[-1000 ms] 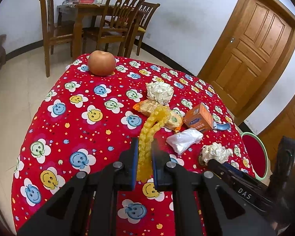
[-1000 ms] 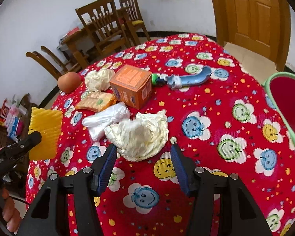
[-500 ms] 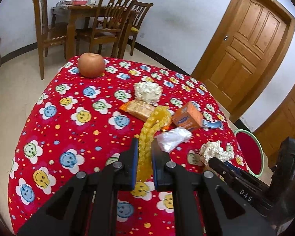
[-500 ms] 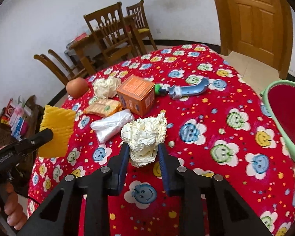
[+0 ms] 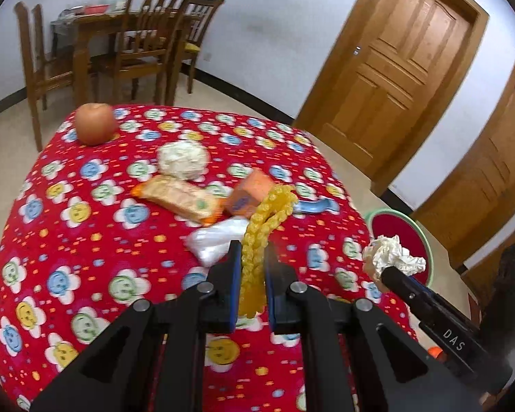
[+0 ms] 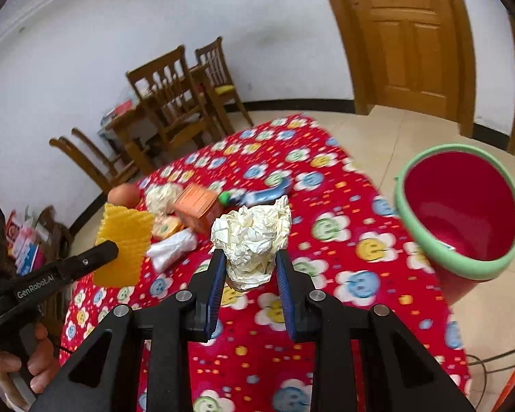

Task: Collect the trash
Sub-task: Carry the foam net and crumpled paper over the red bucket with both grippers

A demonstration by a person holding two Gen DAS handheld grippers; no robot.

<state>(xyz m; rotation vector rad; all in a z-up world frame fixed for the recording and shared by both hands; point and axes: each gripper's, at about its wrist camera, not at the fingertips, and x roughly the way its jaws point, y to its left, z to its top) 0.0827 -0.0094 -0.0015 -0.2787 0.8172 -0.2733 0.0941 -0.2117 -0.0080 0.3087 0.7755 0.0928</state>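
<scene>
My left gripper [image 5: 251, 257] is shut on a yellow foam net sleeve [image 5: 262, 226], held above the red flowered tablecloth [image 5: 86, 240]; the same sleeve [image 6: 125, 240] shows at the left in the right wrist view. My right gripper [image 6: 249, 261] is shut on a crumpled cream paper ball [image 6: 254, 237], lifted off the table; that ball [image 5: 391, 255] also shows in the left wrist view. A red bin with a green rim [image 6: 463, 206] stands on the floor to the right of the table.
On the cloth lie an apple [image 5: 94, 123], a second paper wad [image 5: 183, 159], an orange snack packet [image 5: 180, 199], an orange box [image 5: 249, 195], a clear plastic bag [image 5: 216, 243] and a blue tool [image 5: 314, 206]. Wooden chairs [image 5: 147, 44] and doors [image 5: 391, 68] stand behind.
The right gripper closed on the paper ball and lifted it towards the bin side. The left gripper moved with the yellow sleeve, up and to the right.
</scene>
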